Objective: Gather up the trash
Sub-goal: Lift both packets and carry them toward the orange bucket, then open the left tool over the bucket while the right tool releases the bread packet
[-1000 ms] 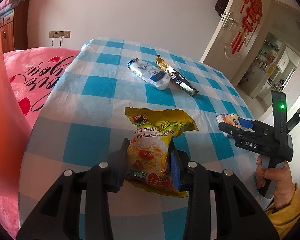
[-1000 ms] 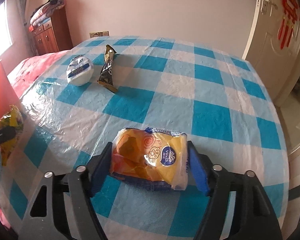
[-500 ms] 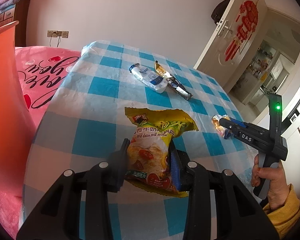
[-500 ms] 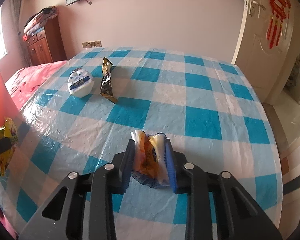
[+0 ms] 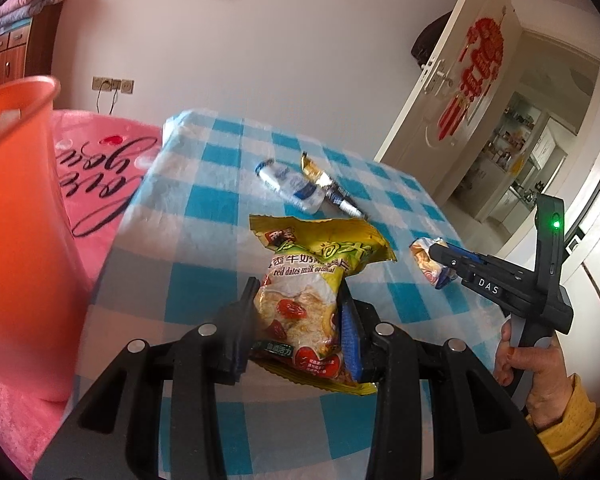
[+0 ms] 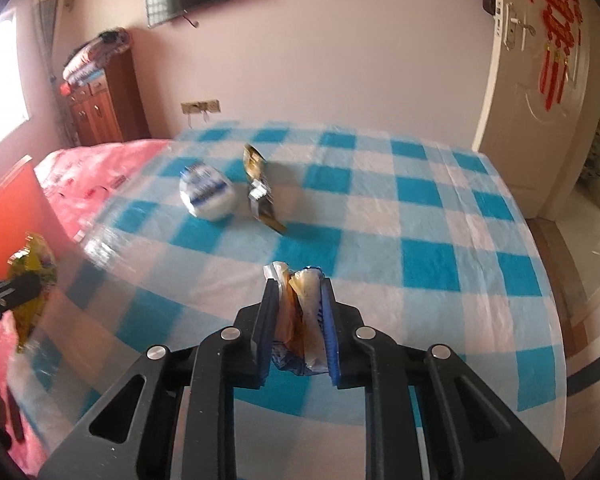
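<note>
While the left gripper (image 5: 296, 320) clamps a yellow crinkled oatmeal packet (image 5: 312, 280), the right gripper's (image 6: 298, 320) jaws, just closing, squeeze a crumpled, seemingly orange-and-white plastic wrapper (image 6: 300, 312).

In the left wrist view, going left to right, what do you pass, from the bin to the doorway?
Orange bin → pink bedspread → white and blue wrapper → yellow oatmeal bag in the left hand-held gripper → crumpled wrapper in the right hand-held gripper → open door.
</note>
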Motion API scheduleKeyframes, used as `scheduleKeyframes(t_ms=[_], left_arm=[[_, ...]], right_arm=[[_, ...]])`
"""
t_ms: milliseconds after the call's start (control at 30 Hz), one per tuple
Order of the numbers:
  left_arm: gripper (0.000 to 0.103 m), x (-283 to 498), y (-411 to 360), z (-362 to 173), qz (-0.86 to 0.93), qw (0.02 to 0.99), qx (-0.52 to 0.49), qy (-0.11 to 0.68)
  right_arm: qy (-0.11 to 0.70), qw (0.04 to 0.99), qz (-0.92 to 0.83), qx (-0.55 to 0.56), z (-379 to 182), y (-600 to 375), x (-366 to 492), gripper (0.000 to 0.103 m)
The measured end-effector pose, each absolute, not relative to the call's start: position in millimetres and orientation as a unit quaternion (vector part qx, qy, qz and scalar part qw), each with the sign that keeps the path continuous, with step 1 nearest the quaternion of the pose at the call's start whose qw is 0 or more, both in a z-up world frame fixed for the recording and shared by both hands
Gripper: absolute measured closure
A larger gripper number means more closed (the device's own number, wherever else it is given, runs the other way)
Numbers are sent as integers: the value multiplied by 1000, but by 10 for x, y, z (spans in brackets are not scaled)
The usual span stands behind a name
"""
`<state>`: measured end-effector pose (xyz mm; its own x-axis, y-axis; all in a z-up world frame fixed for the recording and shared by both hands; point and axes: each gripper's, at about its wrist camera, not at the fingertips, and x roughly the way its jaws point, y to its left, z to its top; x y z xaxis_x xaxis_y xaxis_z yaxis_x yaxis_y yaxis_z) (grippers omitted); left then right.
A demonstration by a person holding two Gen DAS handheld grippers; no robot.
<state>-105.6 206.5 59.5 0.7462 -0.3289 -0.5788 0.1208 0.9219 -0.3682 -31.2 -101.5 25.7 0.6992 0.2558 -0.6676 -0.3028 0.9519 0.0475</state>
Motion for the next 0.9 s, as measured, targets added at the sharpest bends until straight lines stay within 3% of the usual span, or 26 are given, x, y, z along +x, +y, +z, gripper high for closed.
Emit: scheduleKeyframes(t_ms=[567,833,900], left_arm=[[65,-1577,3014,1599,-6,964,-170,203],[64,-1795,3683,1623,99,958,-192,189],[64,-1786,3809,1552,117,952,-202,197]], right_arm=[[298,864,406,26,1491,655,-471,81],[299,817,491,30,1655,1682,-538,80],[304,810,501,27,1620,1853,-563,76]])
